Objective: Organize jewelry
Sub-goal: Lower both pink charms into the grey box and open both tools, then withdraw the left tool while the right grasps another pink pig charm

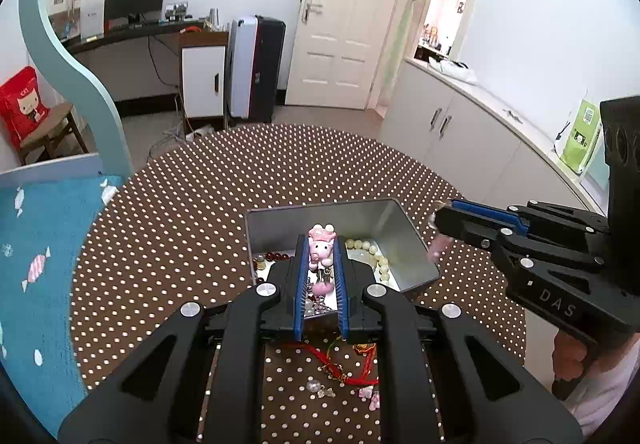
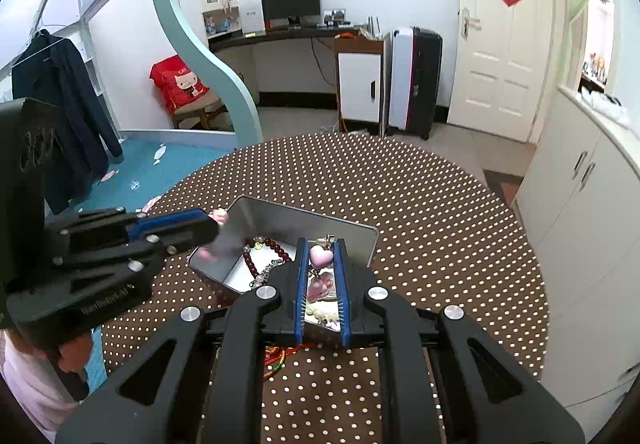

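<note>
A silver metal tin [image 1: 394,228] [image 2: 360,230] stands on the polka-dot table. It holds a dark red bead bracelet [image 2: 276,250] and a pale bead bracelet [image 1: 378,258]. My left gripper [image 1: 320,248] is shut on a pink pig charm [image 1: 321,244] and holds it over the tin; it also shows from the side in the right wrist view [image 2: 214,222]. My right gripper [image 2: 321,256] is shut on a pink heart charm [image 2: 321,256] above the tin's near side; in the left wrist view [image 1: 438,217] it hovers at the tin's right rim.
Red cord ornaments [image 1: 352,372] and small clear and pink trinkets [image 1: 320,390] lie on the brown dotted tablecloth [image 1: 192,211] in front of the tin. An orange and red cord [image 2: 276,358] lies under my right gripper. White cabinets [image 2: 580,211] stand to the right.
</note>
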`<action>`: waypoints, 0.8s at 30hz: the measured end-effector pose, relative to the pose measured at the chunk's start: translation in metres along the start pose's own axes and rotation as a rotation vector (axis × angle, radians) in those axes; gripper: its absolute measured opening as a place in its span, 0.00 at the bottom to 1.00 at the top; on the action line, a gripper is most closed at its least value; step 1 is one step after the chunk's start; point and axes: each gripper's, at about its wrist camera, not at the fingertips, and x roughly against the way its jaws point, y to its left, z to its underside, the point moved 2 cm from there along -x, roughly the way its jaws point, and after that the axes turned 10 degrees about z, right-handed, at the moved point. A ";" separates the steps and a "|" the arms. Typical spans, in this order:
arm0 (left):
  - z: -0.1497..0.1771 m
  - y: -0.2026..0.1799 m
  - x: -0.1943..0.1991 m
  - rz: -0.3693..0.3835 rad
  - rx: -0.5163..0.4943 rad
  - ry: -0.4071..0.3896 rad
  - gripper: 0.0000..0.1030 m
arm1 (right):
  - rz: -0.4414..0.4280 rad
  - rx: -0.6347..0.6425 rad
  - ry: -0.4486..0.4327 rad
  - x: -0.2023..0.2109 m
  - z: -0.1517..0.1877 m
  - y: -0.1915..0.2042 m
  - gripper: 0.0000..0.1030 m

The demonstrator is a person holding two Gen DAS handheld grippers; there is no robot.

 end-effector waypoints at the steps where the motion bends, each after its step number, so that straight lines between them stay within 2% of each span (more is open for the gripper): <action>1: 0.000 0.000 -0.006 0.005 0.006 0.012 0.12 | -0.005 -0.001 0.009 -0.002 0.001 -0.001 0.11; 4: 0.003 0.003 -0.020 0.011 0.022 0.035 0.12 | -0.006 -0.017 0.018 -0.008 0.001 -0.002 0.12; 6: 0.004 0.005 -0.025 0.011 0.027 0.043 0.12 | -0.005 -0.045 0.023 -0.008 -0.001 -0.007 0.23; 11: 0.005 0.007 -0.031 0.010 0.029 0.050 0.13 | 0.044 -0.077 0.020 -0.006 0.000 -0.020 0.40; 15: 0.010 0.010 -0.030 0.004 0.029 0.060 0.14 | 0.058 -0.092 0.041 -0.010 0.005 -0.027 0.41; 17: 0.012 0.010 -0.030 -0.005 0.032 0.060 0.29 | 0.058 -0.101 0.047 -0.010 0.008 -0.028 0.41; 24: 0.022 0.009 -0.018 -0.016 0.036 0.054 0.30 | 0.046 -0.094 0.048 -0.001 0.015 -0.023 0.41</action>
